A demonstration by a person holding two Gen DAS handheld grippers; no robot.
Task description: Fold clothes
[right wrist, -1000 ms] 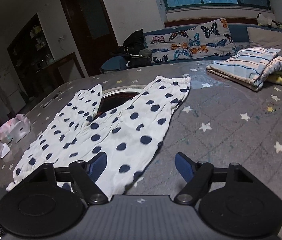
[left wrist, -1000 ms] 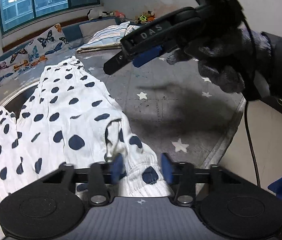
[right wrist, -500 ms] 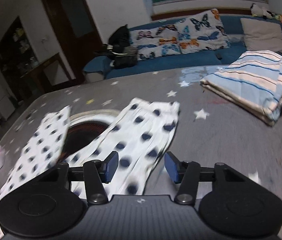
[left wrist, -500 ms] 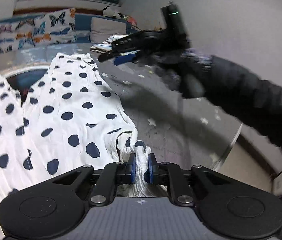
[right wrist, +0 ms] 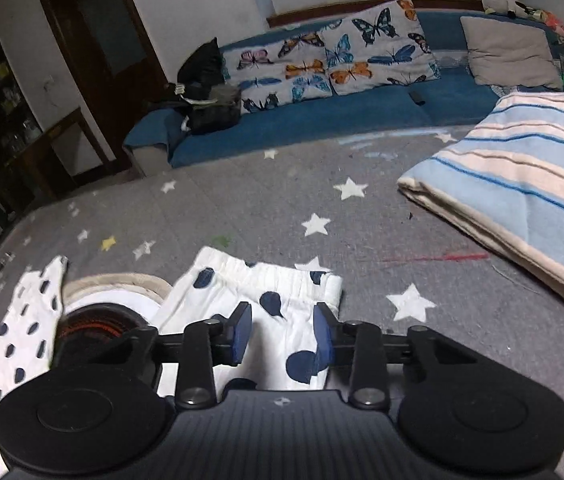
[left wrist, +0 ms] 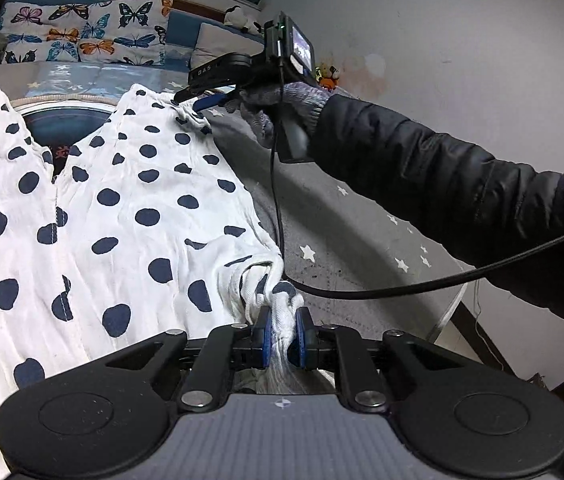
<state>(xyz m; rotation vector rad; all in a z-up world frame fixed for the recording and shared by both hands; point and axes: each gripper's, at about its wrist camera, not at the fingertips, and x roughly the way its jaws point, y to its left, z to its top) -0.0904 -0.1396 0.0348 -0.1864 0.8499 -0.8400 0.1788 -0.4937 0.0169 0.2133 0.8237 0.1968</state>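
Polka-dot trousers [left wrist: 122,208] lie spread flat on the grey star-print counter [right wrist: 362,220], legs pointing away from you. Only your left camera shows your gloved right hand [left wrist: 282,108] and dark sleeve [left wrist: 442,184] reaching to the far cuff; only your right camera shows the striped folded blanket [right wrist: 522,184] and the butterfly cushions [right wrist: 334,56]. Your left tongs [left wrist: 282,334] are clenched on a bunched corner of the waistband at the near edge. Your right tongs [right wrist: 282,334] are closing, the leg cuff lying between the pads, not yet pinched.
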